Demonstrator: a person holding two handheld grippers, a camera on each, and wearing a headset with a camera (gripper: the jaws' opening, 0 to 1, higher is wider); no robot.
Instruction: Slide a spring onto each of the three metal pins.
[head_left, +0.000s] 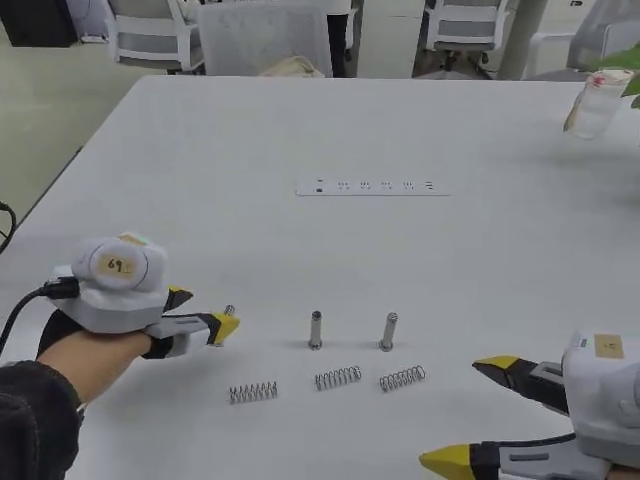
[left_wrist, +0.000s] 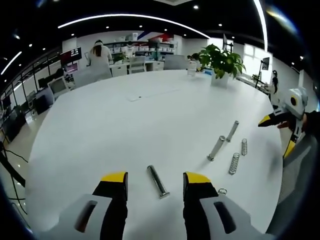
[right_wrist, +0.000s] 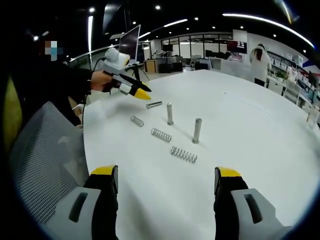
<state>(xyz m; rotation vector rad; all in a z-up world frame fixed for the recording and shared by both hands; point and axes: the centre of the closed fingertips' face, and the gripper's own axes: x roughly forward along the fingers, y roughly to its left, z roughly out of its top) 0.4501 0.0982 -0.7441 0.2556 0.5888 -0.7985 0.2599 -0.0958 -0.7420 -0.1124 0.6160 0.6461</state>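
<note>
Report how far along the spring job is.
Done: nothing yet. The left spring, middle spring and right spring lie loose on the table.
In hand: the left tongs are open around the left pin, which looks tipped; the right tongs are open and empty.
Left: all three springs; the middle pin and right pin stand bare.
</note>
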